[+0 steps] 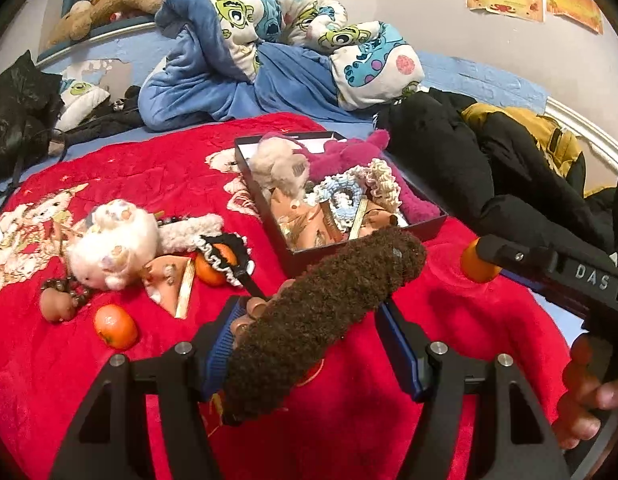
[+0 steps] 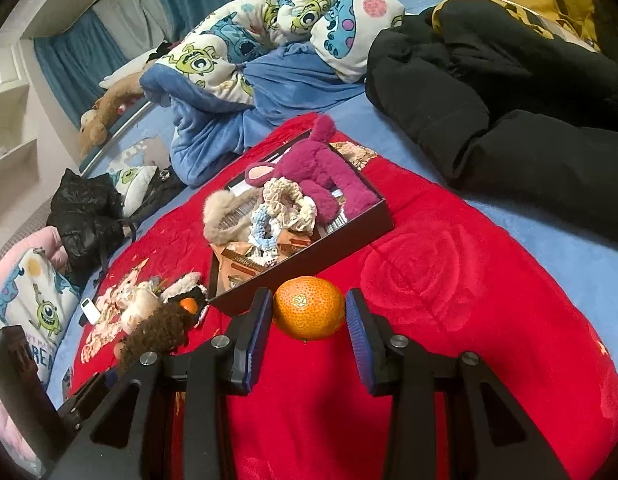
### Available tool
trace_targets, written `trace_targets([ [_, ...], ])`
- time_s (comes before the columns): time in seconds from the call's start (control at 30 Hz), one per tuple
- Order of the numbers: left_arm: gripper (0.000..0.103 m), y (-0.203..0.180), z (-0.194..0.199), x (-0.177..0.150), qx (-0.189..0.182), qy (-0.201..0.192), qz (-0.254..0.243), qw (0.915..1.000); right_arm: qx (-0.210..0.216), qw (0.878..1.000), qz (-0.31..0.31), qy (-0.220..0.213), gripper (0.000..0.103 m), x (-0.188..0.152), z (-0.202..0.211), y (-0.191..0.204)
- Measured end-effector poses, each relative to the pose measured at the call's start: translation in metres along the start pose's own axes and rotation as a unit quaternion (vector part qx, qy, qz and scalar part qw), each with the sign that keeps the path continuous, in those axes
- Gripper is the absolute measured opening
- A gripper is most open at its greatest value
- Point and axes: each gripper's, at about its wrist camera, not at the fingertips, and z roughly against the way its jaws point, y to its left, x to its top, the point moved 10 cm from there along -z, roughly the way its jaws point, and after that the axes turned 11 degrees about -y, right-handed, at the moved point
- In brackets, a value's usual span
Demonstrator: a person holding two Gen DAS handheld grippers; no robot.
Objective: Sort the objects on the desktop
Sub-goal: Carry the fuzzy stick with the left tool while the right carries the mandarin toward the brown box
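We see a bed spread with a red blanket (image 1: 121, 168), on which everything for sorting lies. At about one o'clock in the left wrist view a heap of black clothing (image 1: 461, 152) rests on the blue sheet, and at twelve o'clock a cartoon-print quilt (image 1: 277, 20) is bundled up.

The black box (image 1: 309, 254) sits on the red blanket near the centre, at about twelve o'clock from the left gripper. Inside it we make out a magenta plush toy (image 2: 321, 168), a beige fluffy toy (image 1: 277, 164), a cream scrunchie (image 1: 385, 178) and a pale blue scrunchie (image 1: 341, 200).

At nine o'clock in the left wrist view a white plush toy (image 1: 113, 240) lies on the blanket, with a black frilled scrunchie (image 1: 225, 246) draped over a loose orange (image 1: 209, 272) just beside it, and another small orange (image 1: 115, 326) at eight o'clock.

The left gripper (image 1: 313, 332) carries a brown fuzzy hair clip (image 1: 325, 316): its left pad presses the clip's lower end, while we see a gap at the right pad, so we cannot tell how firm the grip is.

The right gripper (image 2: 309, 320) stands at six o'clock from the box, closed on a mandarin (image 2: 311, 307), both pads touching its sides, just at the box's near edge.
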Motion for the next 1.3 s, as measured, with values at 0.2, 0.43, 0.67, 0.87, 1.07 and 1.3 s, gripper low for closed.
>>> trace_targets([
  [0.2,0.068,0.0,-0.013,0.008,-0.002,0.005,0.007,1.0,-0.007,1.0,0.014,0.004,0.037,0.001,-0.011,0.003],
  [0.43,0.068,-0.006,-0.038,0.029,-0.006,0.003,-0.011,0.9999,-0.011,1.0,0.017,-0.013,0.037,0.017,-0.031,0.006],
  [0.67,0.068,-0.012,-0.072,0.059,-0.009,-0.015,-0.026,0.9995,-0.012,0.999,0.029,-0.031,0.037,0.039,-0.059,0.004],
  [0.87,0.068,-0.015,-0.106,0.083,-0.019,-0.032,-0.026,0.999,0.001,0.998,0.04,-0.046,0.037,0.064,-0.084,0.002],
  [1.07,0.068,-0.016,-0.141,0.085,-0.017,-0.025,-0.031,0.9991,0.014,0.998,0.034,-0.041,0.037,0.072,-0.113,-0.004],
  [1.3,0.068,-0.022,-0.161,0.075,-0.017,-0.017,-0.044,0.9987,0.0,0.999,0.038,-0.025,0.037,0.06,-0.14,-0.014],
])
